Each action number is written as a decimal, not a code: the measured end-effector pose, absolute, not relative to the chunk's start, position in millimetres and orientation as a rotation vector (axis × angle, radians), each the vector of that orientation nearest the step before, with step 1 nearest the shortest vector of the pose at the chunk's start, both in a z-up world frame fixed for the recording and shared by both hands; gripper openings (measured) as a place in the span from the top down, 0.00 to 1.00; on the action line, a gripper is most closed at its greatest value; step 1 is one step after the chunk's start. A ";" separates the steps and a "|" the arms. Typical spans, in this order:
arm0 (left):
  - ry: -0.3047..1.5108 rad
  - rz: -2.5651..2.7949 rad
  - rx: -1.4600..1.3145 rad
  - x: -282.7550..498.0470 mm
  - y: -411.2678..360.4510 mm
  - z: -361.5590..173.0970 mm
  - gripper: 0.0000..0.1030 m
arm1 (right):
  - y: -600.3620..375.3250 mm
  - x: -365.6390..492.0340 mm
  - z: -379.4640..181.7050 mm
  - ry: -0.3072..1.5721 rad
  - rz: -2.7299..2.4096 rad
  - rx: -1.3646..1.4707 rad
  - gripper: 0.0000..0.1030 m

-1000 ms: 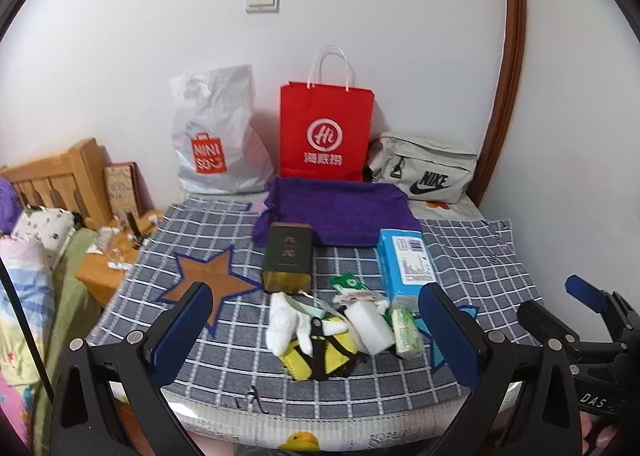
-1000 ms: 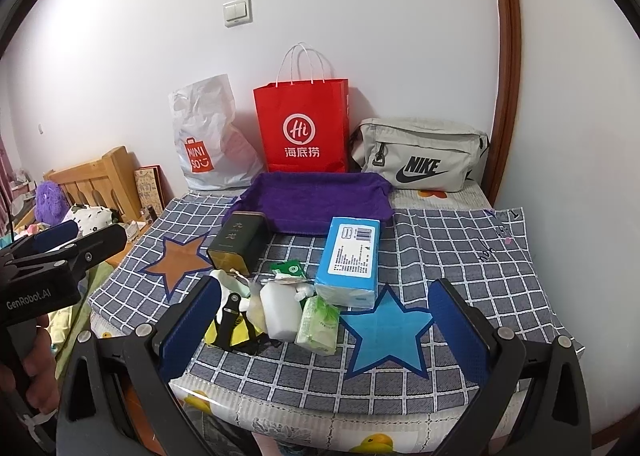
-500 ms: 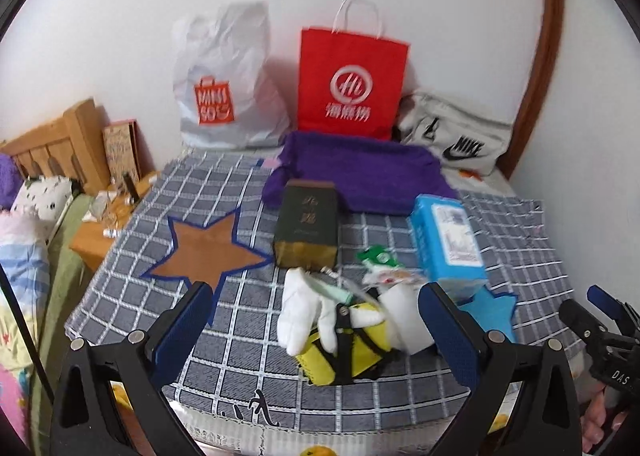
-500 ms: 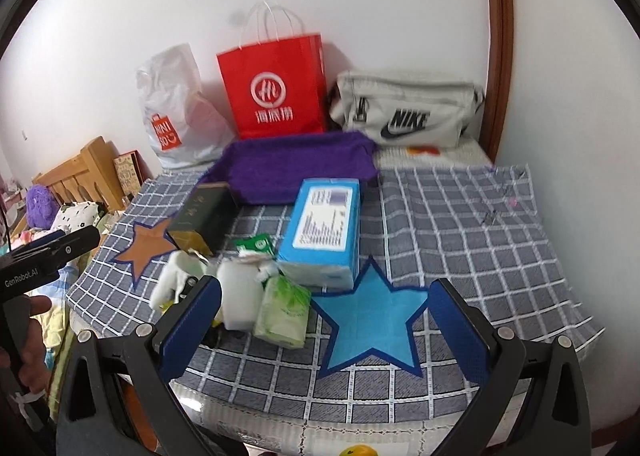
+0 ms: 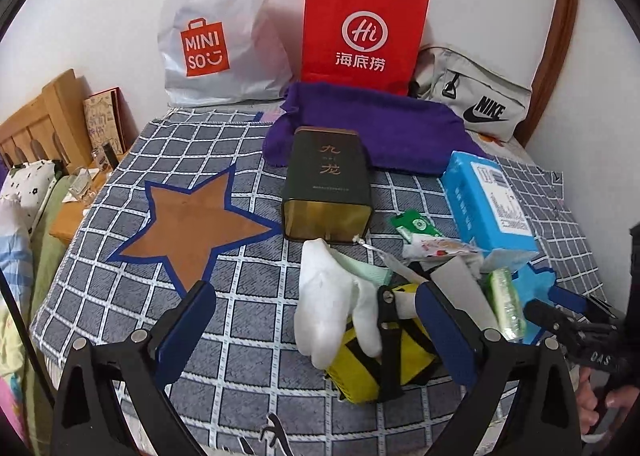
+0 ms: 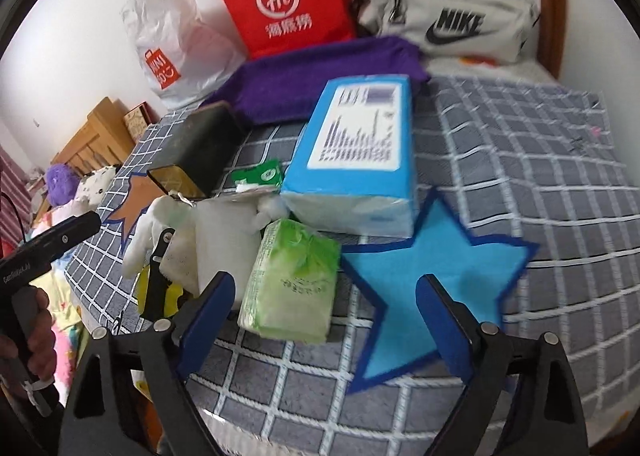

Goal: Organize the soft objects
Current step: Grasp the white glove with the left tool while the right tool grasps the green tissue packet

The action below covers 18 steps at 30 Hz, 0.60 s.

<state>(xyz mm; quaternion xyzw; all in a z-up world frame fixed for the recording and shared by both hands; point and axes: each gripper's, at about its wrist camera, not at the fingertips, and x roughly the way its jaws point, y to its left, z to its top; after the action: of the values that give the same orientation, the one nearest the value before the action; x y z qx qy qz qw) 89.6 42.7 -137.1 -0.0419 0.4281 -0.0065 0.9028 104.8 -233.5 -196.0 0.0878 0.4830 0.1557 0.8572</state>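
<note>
Approaching clutter on bed (image 5: 120, 288), we held left gripper (image 5: 316, 328) and right gripper (image 6: 328, 312) wide, empty; best straddle green tissue pack (image 6: 290, 284) squarely, squeeze gently.

I count two felt stars: one brown star (image 5: 192, 222), one blue star (image 6: 432, 280). Three bags at the wall: one white Miniso bag (image 5: 218, 22), one red paper bag (image 5: 362, 26), one grey Nike bag (image 5: 472, 100). One purple towel (image 5: 400, 132), one dark tin (image 5: 328, 184), one blue tissue box (image 6: 360, 148), one green tissue pack (image 6: 292, 282), one white glove (image 5: 334, 296).
</note>
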 end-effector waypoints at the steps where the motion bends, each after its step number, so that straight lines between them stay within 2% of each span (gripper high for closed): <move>1: 0.884 -0.016 -0.086 92.0 43.5 -138.6 0.03 | -232.7 108.5 -199.5 1.024 0.341 0.200 0.12; 4: 0.885 -0.045 -0.117 99.2 50.1 -143.1 0.03 | -227.4 120.9 -214.4 1.076 0.386 0.247 0.12; 7: 0.892 -0.080 -0.146 105.4 53.1 -148.3 0.03 | -221.3 126.7 -228.1 1.111 0.432 0.276 0.21; 10: 0.913 -0.077 -0.158 113.9 54.0 -157.6 0.03 | -221.0 126.5 -230.5 1.104 0.494 0.329 0.37; 11: 0.920 -0.073 -0.160 117.4 54.3 -161.8 0.03 | -221.3 126.2 -229.5 1.106 0.503 0.328 0.48; 12: 0.930 -0.069 -0.162 120.6 54.6 -165.9 0.03 | -221.6 125.7 -228.2 1.107 0.503 0.315 0.50; 18: 0.995 -0.055 -0.192 139.6 58.0 -189.6 0.08 | -230.5 116.8 -214.9 1.069 0.453 0.228 0.52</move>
<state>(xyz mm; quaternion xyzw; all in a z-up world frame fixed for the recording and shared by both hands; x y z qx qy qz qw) 139.6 58.0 -189.6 -0.0920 0.4763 -0.0264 0.8741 116.8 -230.5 -214.9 0.1073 0.5037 0.2136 0.8301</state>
